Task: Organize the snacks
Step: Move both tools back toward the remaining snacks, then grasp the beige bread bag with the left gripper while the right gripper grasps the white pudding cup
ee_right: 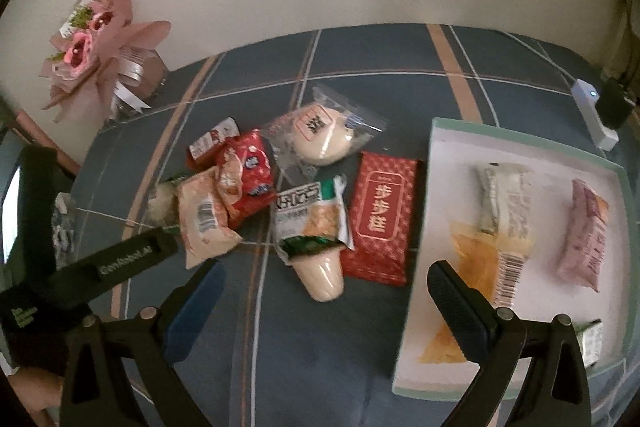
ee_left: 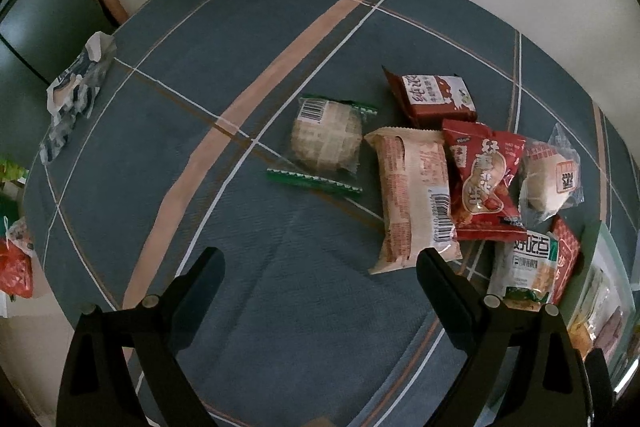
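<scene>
Both grippers, left gripper (ee_left: 320, 263) and right gripper (ee_right: 324, 277), hover with jaws spread wide and nothing between them, above a blue plaid tablecloth (ee_left: 248, 39). Loose snacks lie clustered on the cloth: a round cake (ee_left: 325, 141), a beige packet (ee_left: 414, 193), a red pouch (ee_left: 486, 179) and a red flat packet (ee_right: 380, 217). Beside them, a white tray (ee_right: 444, 163) holds a purple packet (ee_right: 584, 233).

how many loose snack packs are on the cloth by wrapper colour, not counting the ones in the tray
red or red-brown: 3 (milk pack, peanut bag, flat pack)
clear: 2 (bun pack, round cake)
beige: 1 (long pack)
white and green: 1 (cracker pack)
total: 7
</scene>
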A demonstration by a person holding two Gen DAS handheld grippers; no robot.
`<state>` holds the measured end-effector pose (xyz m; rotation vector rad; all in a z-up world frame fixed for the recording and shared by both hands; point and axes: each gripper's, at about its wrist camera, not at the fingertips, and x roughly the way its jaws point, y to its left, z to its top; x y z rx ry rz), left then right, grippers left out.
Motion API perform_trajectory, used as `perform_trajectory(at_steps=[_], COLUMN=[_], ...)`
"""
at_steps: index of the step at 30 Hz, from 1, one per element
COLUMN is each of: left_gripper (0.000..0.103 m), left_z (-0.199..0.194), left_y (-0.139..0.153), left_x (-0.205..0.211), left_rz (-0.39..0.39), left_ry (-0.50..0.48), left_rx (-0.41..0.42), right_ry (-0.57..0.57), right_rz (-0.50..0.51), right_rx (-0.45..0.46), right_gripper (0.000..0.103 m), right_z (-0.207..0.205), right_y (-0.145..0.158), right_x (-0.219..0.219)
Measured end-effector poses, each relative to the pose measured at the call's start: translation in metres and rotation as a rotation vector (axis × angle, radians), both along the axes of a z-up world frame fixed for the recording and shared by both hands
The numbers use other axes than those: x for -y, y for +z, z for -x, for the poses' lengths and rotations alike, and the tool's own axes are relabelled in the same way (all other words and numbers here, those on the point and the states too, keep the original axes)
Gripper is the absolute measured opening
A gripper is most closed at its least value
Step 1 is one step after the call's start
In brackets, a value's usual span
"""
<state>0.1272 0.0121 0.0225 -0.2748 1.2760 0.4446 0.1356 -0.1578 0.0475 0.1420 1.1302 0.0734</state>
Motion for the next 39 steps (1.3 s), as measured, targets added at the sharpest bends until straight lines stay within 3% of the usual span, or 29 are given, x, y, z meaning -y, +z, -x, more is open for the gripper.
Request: perform_trajectory(at_steps=[12, 23, 30, 39], left_gripper=[0.097, 0.097, 0.097, 0.095], left_z=[-0.014, -0.032, -0.046, -0.060], left_y=[-0.010, -0.015, -0.017, -0.027], left_x=[0.003, 0.009, 0.024, 0.027], left_rz=[0.042, 0.092, 0.131, 0.119], left_ry=[-0.012, -0.052, -0.110, -0.126], left_rx=[-0.020, 0.014, 0.061, 0.085], right_ry=[0.039, 0.070, 0.069, 0.072], right_rz=[-0.040, -0.015, -0.010, 0.007], right_rx=[-0.064, -0.113, -0.127, -0.143], right_gripper=[0.065, 0.053, 0.053, 0.050], right_z=[-0.014, -0.019, -0.020, -0.028], right_y=[-0.029, -0.052, -0.061, -0.075], right_x=[-0.007, -0.020, -0.021, -0.034])
